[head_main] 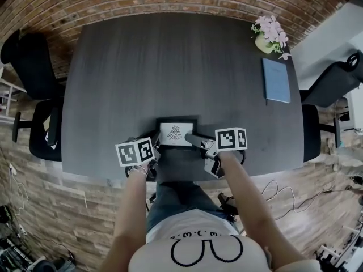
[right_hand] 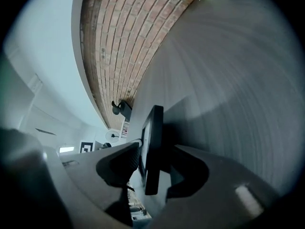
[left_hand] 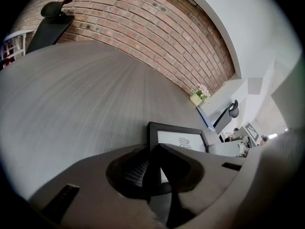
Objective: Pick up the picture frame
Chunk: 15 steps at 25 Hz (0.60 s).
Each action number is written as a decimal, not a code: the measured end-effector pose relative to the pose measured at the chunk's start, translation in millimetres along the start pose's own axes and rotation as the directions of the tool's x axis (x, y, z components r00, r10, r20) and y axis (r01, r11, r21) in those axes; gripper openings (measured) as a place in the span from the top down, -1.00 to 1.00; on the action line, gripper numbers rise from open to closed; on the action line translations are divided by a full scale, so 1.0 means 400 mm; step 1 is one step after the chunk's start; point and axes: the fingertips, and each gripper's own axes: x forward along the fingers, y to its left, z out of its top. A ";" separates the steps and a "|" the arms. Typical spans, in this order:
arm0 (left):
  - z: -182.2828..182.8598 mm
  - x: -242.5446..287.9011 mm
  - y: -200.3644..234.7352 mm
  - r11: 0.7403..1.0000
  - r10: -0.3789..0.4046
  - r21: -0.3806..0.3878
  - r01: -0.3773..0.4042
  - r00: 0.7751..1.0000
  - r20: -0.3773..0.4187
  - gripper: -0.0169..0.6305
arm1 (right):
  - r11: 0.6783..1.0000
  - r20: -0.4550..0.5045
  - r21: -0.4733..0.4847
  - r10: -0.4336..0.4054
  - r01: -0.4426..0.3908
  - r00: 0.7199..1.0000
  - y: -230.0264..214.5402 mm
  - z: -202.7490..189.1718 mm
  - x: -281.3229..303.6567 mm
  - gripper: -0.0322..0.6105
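Note:
The picture frame (head_main: 176,134), black with a white print, sits near the front edge of the dark grey table (head_main: 170,67). My left gripper (head_main: 156,147) is at the frame's left side. In the left gripper view its jaws are pinched on the black left edge of the frame (left_hand: 181,140), so the left gripper (left_hand: 153,168) is shut on it. My right gripper (head_main: 195,140) reaches in from the right. In the right gripper view the frame (right_hand: 153,142) stands edge-on between the jaws of the right gripper (right_hand: 157,155), with thin gaps at both pads.
A vase of pink flowers (head_main: 270,35) and a blue notebook (head_main: 276,79) lie at the table's far right. Black office chairs stand at the left (head_main: 34,67) and the right (head_main: 334,84). A brick wall runs behind the table.

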 end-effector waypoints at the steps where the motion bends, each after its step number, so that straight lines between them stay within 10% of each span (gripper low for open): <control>1: 0.000 -0.001 0.000 1.000 0.000 0.000 0.000 1.000 0.000 0.73 | 1.000 -0.001 0.001 -0.002 0.002 1.000 -0.003 -0.002 0.003 0.39; 4: -0.001 -0.002 0.000 1.000 0.000 0.000 0.000 1.000 0.000 0.73 | 1.000 0.020 0.016 0.006 -0.006 1.000 -0.002 0.003 0.004 0.66; 15: 0.001 -0.010 -0.002 0.999 -0.004 -0.034 0.004 1.000 -0.001 0.65 | 0.999 0.054 0.034 0.004 -0.006 0.999 -0.003 0.005 0.001 0.68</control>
